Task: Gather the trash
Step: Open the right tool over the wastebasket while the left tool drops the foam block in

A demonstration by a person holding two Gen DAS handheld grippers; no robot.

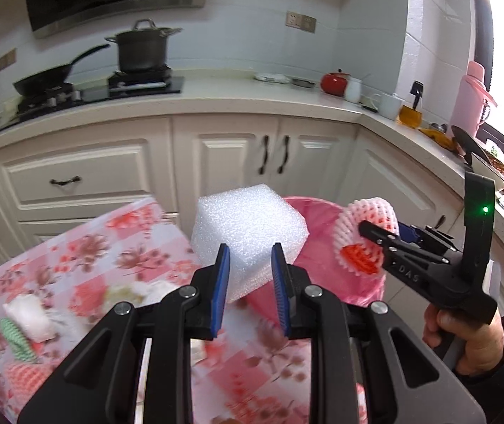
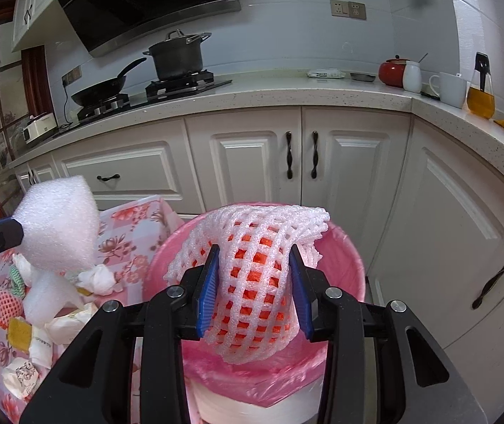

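The left gripper [image 1: 250, 279] pinches a white foam block [image 1: 248, 233] between its blue pads; in the right wrist view the block [image 2: 57, 222] hangs over the table's edge, above the pile of trash. The block sits beside the bin [image 1: 317, 212], not yet over its mouth.

The right gripper [image 2: 255, 289] is closed on a foam net [image 2: 252, 275], white mesh with orange showing through its holes. The net bulges above and below the pads and is held right over the bin [image 2: 351, 265], which is lined with a pink bag. In the left wrist view the same net [image 1: 367, 233] shows at the tip of the right gripper [image 1: 375, 236], with a hand [image 1: 471, 339] in a dark sleeve gripping the handle. The right jaws appear pressed into the net on both sides, though how firmly is hard to judge.

The table [image 1: 117, 233] wears a pink floral cloth. On it lie crumpled tissues [image 2: 98, 277], a green-striped scrap [image 1: 17, 341], another red-and-white net [image 2: 4, 300] and some paper wrappers [image 2: 40, 346]; the left view of these is blurred. Behind stand white cabinets [image 2: 252, 155], with a pot [image 2: 177, 54] and a pan [image 2: 100, 88] on the stove.
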